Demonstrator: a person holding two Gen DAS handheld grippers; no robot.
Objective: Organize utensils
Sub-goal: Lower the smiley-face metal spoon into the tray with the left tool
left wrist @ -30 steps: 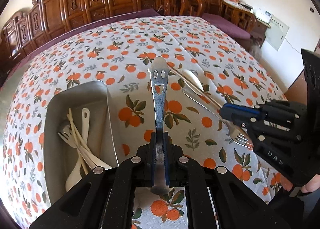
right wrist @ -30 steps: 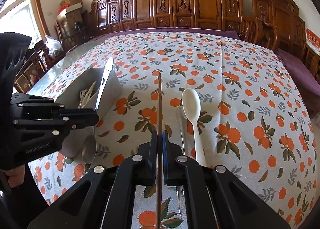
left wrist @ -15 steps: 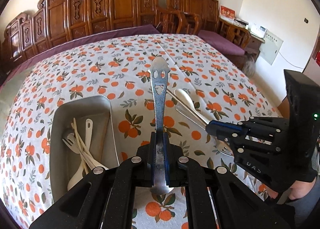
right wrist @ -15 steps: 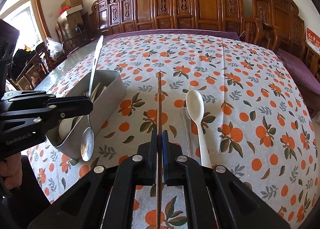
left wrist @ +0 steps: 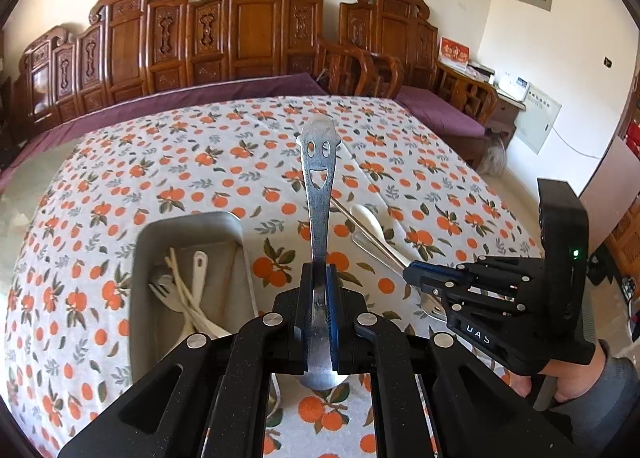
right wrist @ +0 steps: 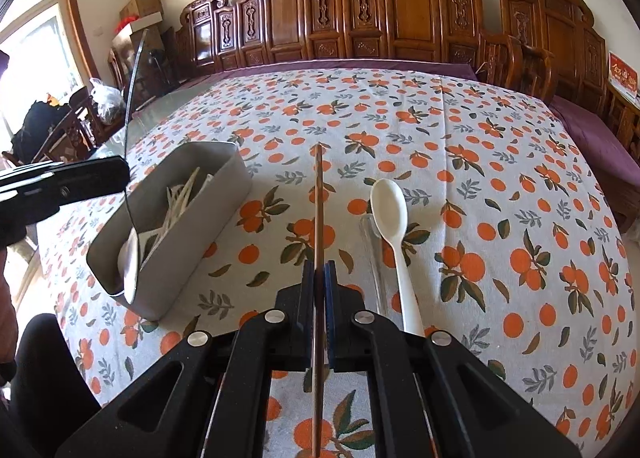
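My left gripper (left wrist: 320, 278) is shut on a metal spoon (left wrist: 319, 186) with a smiley cut-out handle, held above the table just right of the grey bin (left wrist: 188, 220). In the right wrist view the spoon's bowl (right wrist: 130, 262) hangs over the near end of the grey bin (right wrist: 188, 242), below the left gripper (right wrist: 100, 178). My right gripper (right wrist: 319, 278) is shut on a brown chopstick (right wrist: 318, 202), held above the cloth; it also shows in the left wrist view (left wrist: 416, 272). The bin holds several white utensils (left wrist: 188, 294).
A white spoon (right wrist: 394, 218) and a clear utensil (right wrist: 370, 254) lie on the orange-print tablecloth (right wrist: 500, 178) right of the chopstick. A metal fork (left wrist: 430, 304) lies under the right gripper. Carved wooden chairs (left wrist: 248, 34) line the far table edge.
Both grippers have risen with their utensils. The left gripper has tilted the spoon more upright, and its bowl now hangs over the bin's near end.
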